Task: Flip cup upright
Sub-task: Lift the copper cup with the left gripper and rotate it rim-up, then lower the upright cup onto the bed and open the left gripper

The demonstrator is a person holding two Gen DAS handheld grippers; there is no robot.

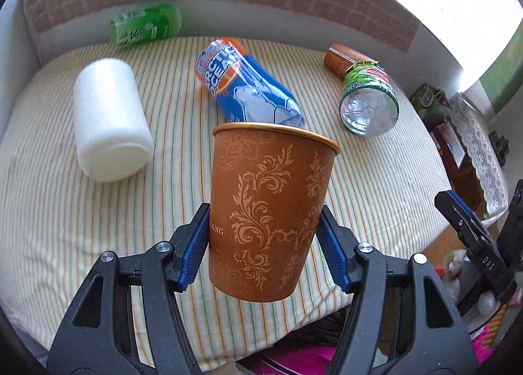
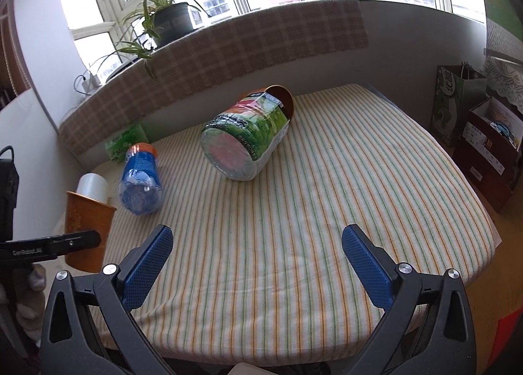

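My left gripper (image 1: pixel 263 228) is shut on a brown paper cup (image 1: pixel 268 211) with a gold floral pattern. The cup is upright, mouth up, and held above the near edge of the striped table (image 1: pixel 81 211). It also shows at the far left of the right wrist view (image 2: pixel 86 231), gripped by a black finger. My right gripper (image 2: pixel 258 260) is open and empty over the table's near edge; it also shows at the right edge of the left wrist view (image 1: pixel 474 234). A second brown cup (image 2: pixel 281 95) lies on its side at the back, behind a bottle.
A blue and orange bottle (image 1: pixel 245 84), a green-labelled clear bottle (image 1: pixel 367 97) and a white roll (image 1: pixel 109 120) lie on the table. A green tissue pack (image 1: pixel 145 25) sits at the back. A checked ledge with a plant (image 2: pixel 170 15) runs behind. Boxes and a bag (image 2: pixel 457 107) stand to the right.
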